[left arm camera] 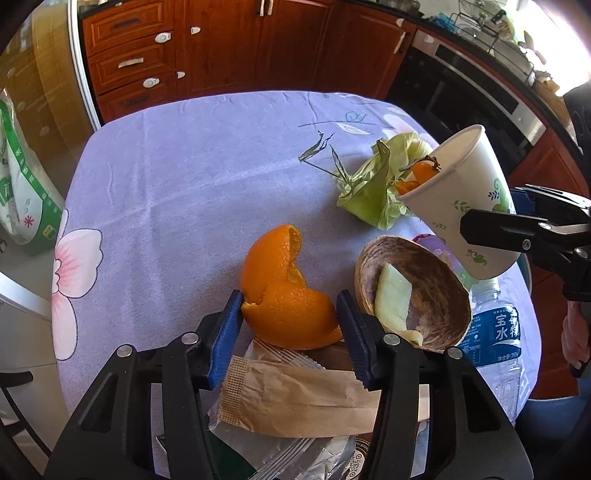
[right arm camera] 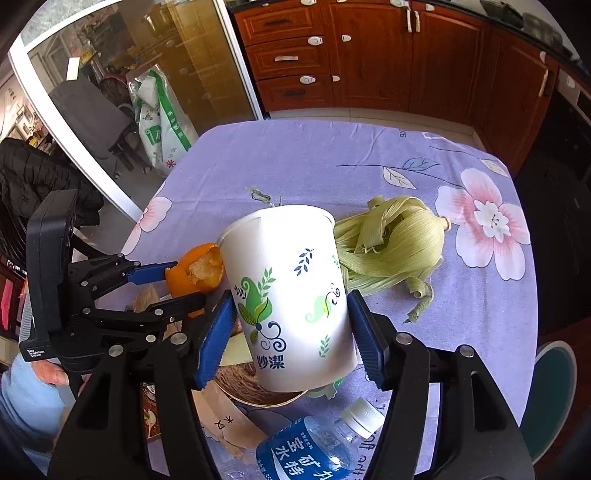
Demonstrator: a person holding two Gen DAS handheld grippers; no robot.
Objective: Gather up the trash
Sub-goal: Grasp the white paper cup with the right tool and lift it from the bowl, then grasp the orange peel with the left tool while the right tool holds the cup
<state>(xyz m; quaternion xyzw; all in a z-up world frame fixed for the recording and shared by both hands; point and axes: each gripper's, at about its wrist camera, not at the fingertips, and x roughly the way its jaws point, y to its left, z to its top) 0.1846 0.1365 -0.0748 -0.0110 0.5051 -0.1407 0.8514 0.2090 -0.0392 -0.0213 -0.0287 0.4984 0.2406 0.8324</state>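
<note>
Holding a paper cup (right arm camera: pixel 291 299) tight in my right jaws (right arm camera: pixel 291 334), I keep it tipped up off the purple surface (left arm camera: pixel 177 192). Bits of orange sit inside it. My left jaws (left arm camera: pixel 290 314) are half closed, with one pad on each side of the big orange peel (left arm camera: pixel 284 291), touching it. A coconut shell (left arm camera: pixel 417 295) lies just beside it, and green corn husks (right arm camera: pixel 391 243) lie farther back.

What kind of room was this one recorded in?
Most likely a home kitchen: wooden cabinets with drawers, a built-in oven and a dish rack on the counter stand behind a table with a flowered cloth strewn with food scraps.
</note>
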